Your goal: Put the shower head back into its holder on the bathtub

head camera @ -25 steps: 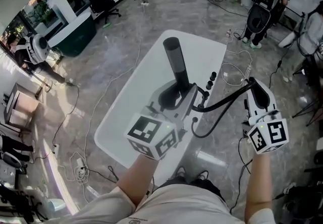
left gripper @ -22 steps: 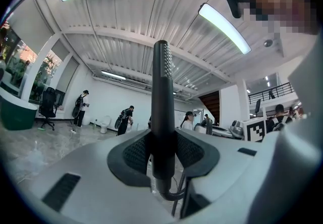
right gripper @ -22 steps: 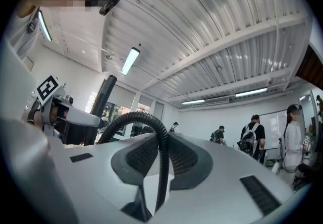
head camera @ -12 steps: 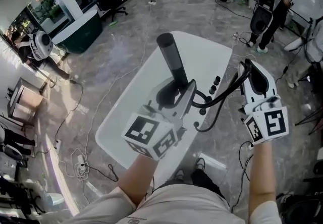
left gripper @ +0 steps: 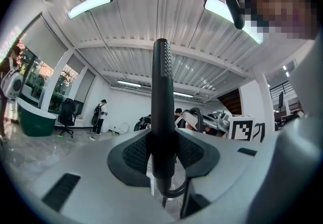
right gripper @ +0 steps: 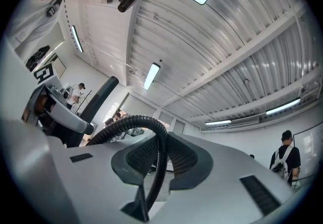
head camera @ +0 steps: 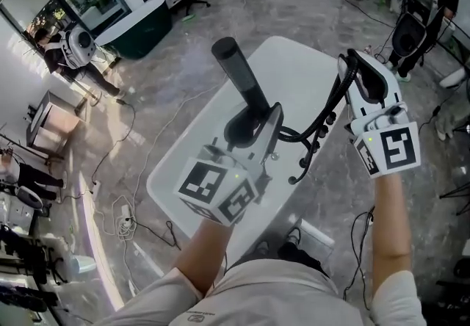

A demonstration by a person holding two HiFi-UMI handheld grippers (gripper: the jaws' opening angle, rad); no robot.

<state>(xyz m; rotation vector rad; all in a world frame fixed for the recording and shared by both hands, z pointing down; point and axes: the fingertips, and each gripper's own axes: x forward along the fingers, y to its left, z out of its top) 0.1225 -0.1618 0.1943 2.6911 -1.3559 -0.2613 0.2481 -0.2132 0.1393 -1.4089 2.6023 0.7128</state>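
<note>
Gripping black cylindrical shower head (head camera: 236, 76) at lower handle: left gripper (head camera: 257, 122), jaws clenched on it. Shower head upright, held in air over white oval bathtub (head camera: 294, 71). Right gripper (head camera: 360, 71) clamped on black corrugated hose (head camera: 321, 117) near tub's right edge. Hose sags in loop between both grippers.

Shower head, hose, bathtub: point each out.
shower head (head camera: 241, 82), head view, middle of its black body
hose (right gripper: 159, 165), right gripper view, stretch between the jaws
bathtub (head camera: 294, 78), head view, bare white surface
</note>
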